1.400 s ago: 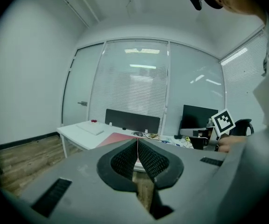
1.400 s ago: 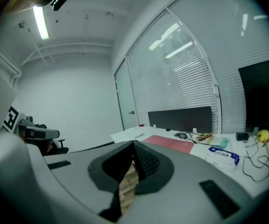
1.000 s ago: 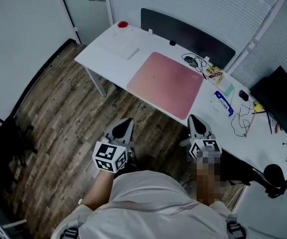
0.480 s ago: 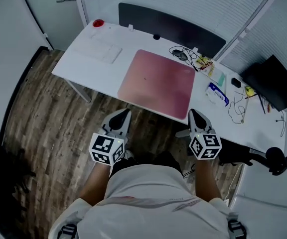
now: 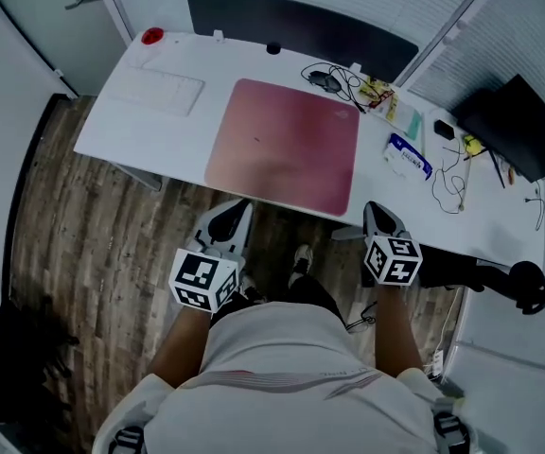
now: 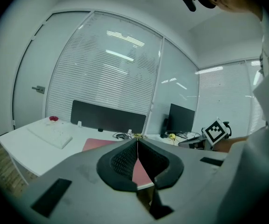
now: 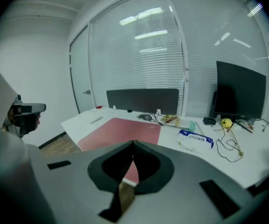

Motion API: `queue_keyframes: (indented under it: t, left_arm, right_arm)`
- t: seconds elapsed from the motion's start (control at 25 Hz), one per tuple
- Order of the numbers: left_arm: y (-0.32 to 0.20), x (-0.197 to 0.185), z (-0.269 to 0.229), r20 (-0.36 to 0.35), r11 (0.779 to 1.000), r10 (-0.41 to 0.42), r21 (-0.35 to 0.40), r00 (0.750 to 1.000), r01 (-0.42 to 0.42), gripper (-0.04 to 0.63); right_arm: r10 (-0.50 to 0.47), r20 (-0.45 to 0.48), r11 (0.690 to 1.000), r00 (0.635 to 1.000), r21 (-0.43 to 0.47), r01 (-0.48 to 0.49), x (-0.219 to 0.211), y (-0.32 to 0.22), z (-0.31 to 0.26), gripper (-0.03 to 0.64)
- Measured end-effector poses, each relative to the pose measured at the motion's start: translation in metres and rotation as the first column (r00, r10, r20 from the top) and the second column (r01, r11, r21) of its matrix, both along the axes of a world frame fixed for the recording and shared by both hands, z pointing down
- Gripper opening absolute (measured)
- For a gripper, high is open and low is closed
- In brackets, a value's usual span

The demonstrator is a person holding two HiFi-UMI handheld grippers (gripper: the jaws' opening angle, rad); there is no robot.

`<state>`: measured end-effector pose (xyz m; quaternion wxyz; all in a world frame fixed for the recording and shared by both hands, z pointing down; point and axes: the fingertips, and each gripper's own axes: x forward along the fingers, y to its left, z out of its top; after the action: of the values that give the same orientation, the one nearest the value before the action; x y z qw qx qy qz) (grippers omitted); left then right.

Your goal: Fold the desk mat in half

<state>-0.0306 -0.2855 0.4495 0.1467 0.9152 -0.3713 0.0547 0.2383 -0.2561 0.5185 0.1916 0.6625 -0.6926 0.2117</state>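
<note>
- On the white desk (image 5: 131, 135), mid: pink desk mat (image 5: 282, 145) lies flat, unfolded, its near edge along the desk's near edge.
- Left gripper (image 5: 242, 206) off the desk, just near of the mat's near-left corner; jaws together, nothing between.
- Right gripper (image 5: 371, 208) off the desk by the mat's near-right corner; jaws together, empty.
- Keyboard (image 5: 164, 91) far left; cables (image 5: 334, 78), blue packet (image 5: 407, 156) right of the mat.
</note>
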Motion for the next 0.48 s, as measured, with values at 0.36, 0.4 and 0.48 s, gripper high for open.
queue_keyframes:
  t: [0.36, 0.4, 0.48]
  left_arm:
    - [-0.013, 0.023, 0.022, 0.048, 0.996, -0.036, -0.08, 0.998, 0.04, 0.015]
    - [-0.013, 0.023, 0.024, 0.057, 0.995, -0.04, -0.087, 0.998, 0.045, 0.015]
    - [-0.011, 0.021, 0.031, 0.084, 0.993, -0.052, -0.102, 0.995, 0.061, 0.015]
  right_arm:
    - [-0.011, 0.058, 0.957, 0.998, -0.288, 0.028, 0.017, -0.026, 0.12, 0.181]
    - [0.004, 0.065, 0.948, 0.998, -0.317, 0.017, 0.019, -0.029, 0.134, 0.181]
    - [0.042, 0.075, 0.929, 0.996, -0.37, -0.011, 0.022, -0.033, 0.158, 0.181]
